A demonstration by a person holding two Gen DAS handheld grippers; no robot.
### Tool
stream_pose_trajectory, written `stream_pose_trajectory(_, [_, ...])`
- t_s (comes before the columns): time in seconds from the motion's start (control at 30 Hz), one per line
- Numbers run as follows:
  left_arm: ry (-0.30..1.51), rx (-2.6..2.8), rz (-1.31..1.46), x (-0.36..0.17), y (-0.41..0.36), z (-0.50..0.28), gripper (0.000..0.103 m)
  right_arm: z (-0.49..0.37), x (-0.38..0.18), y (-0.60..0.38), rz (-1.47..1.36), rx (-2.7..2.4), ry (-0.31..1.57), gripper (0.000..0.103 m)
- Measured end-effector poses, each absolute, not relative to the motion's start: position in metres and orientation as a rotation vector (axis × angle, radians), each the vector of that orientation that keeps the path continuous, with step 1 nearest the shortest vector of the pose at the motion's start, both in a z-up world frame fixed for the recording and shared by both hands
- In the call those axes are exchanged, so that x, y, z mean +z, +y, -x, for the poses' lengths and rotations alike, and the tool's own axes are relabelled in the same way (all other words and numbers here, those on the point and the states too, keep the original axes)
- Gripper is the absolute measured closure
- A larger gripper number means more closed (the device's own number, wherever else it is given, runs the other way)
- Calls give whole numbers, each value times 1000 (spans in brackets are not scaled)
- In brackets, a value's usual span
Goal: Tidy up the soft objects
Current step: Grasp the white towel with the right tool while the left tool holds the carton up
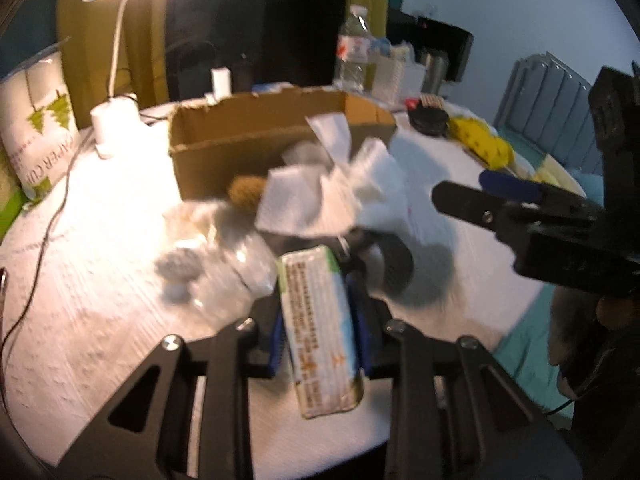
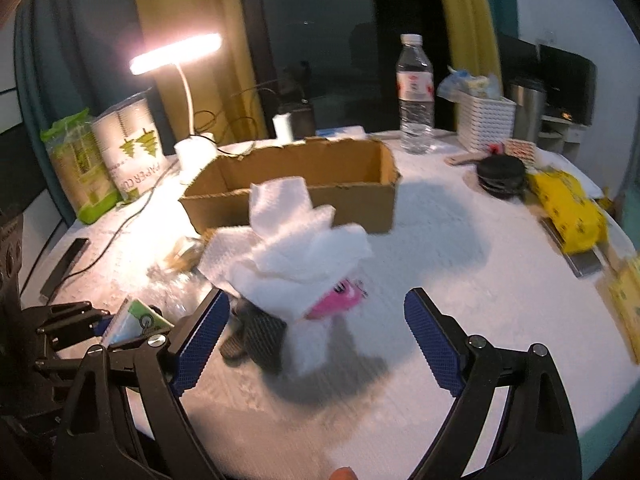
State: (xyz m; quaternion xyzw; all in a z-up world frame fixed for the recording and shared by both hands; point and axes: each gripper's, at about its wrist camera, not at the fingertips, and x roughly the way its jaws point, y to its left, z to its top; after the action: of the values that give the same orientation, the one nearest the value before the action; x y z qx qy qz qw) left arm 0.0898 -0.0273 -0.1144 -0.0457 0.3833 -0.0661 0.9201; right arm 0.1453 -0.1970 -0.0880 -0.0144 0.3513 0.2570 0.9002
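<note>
One tissue pack (image 1: 320, 328) gripped in left gripper (image 1: 318, 312), right gripper (image 2: 316, 344) fingers wide, one cardboard box (image 2: 296, 184)

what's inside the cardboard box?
The cardboard box interior looks bare along the far wall in the right wrist view. Its floor is hidden by the near wall and the white paper towels, so contents can't be confirmed.
</note>
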Motion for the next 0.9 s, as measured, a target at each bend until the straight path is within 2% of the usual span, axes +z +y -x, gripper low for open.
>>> stream_pose_trajectory(0.03, [775, -128, 98, -111, -24, -92, 74, -149, -87, -194, 35, 538, 724, 19])
stream_pose_trajectory(0.47, [673, -78, 161, -89, 28, -113, 74, -202, -81, -143, 98, 603, 731, 19])
stream_pose_trajectory(0.9, [650, -71, 194, -88, 52, -137, 74, -242, -109, -102, 174, 622, 839, 19])
